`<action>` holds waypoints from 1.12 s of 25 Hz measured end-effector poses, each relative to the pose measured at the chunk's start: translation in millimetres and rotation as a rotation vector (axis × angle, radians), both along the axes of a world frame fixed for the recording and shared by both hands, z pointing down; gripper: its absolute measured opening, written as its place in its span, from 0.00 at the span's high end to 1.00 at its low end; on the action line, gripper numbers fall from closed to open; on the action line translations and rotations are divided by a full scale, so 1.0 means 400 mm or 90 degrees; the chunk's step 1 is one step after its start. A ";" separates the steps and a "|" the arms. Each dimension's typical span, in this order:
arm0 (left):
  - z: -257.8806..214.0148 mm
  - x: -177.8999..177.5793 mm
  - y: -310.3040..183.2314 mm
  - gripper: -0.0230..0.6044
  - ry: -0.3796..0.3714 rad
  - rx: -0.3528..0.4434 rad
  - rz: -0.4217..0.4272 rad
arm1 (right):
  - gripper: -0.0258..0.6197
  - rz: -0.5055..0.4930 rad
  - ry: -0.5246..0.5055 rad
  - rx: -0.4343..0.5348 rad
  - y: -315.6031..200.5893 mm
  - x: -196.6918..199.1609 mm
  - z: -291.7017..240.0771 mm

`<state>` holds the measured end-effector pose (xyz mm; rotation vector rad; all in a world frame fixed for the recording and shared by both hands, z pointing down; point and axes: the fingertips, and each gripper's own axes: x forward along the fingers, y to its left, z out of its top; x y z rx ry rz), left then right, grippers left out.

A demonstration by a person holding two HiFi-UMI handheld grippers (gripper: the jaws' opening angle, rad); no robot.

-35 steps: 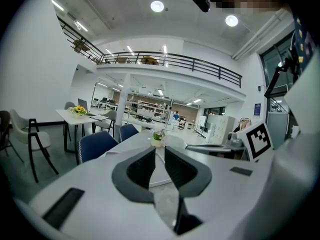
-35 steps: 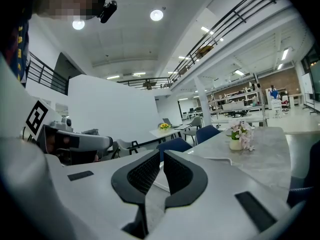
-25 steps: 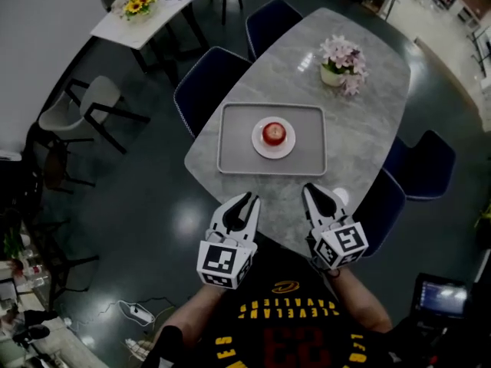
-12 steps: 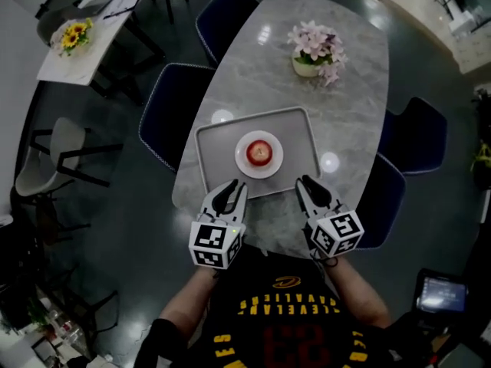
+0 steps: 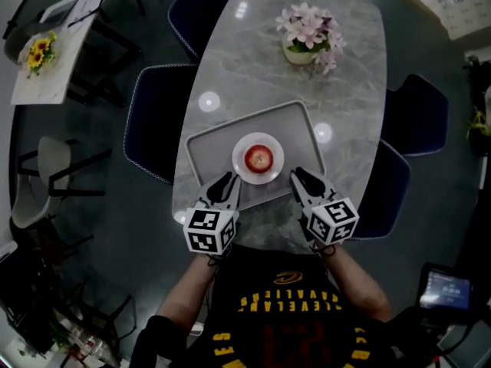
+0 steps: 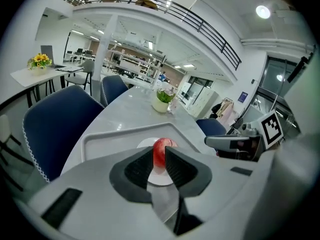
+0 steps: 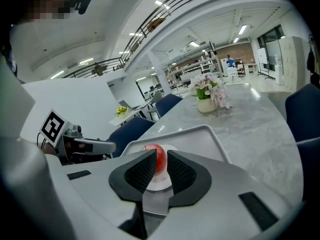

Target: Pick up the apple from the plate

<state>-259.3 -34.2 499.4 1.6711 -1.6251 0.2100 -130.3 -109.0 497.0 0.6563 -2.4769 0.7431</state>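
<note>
A red apple (image 5: pixel 258 159) sits on a small white plate (image 5: pixel 270 176) in the middle of a grey tray (image 5: pixel 207 148). My left gripper (image 5: pixel 224 185) hovers at the tray's near left edge, and my right gripper (image 5: pixel 298 180) at its near right edge. Both point toward the plate and stay short of it. In the left gripper view the apple (image 6: pixel 160 146) shows through the narrow slit of the left gripper (image 6: pixel 159 157). The right gripper view shows the apple (image 7: pixel 159 153) the same way beyond the right gripper (image 7: pixel 161 162). Both hold nothing.
The tray lies on a grey marble table (image 5: pixel 337 90) with a pot of pink flowers (image 5: pixel 307 33) at its far end. Dark blue chairs (image 5: pixel 157 121) (image 5: pixel 418 117) (image 5: pixel 380 194) stand along both sides. A second table with yellow flowers (image 5: pixel 38 52) is far left.
Both grippers have moved forward from off the table's near end to the tray's near edge, closer to the plate. The apple has not moved.
</note>
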 end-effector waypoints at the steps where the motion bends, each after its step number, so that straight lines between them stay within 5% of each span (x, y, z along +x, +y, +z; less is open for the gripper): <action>1: 0.010 -0.002 -0.005 0.87 0.001 -0.005 0.005 | 0.88 0.003 0.005 -0.007 -0.001 -0.001 0.012; 28: 0.231 -0.024 -0.017 0.82 0.103 -0.151 -0.023 | 0.88 0.070 0.092 -0.193 -0.019 0.005 0.257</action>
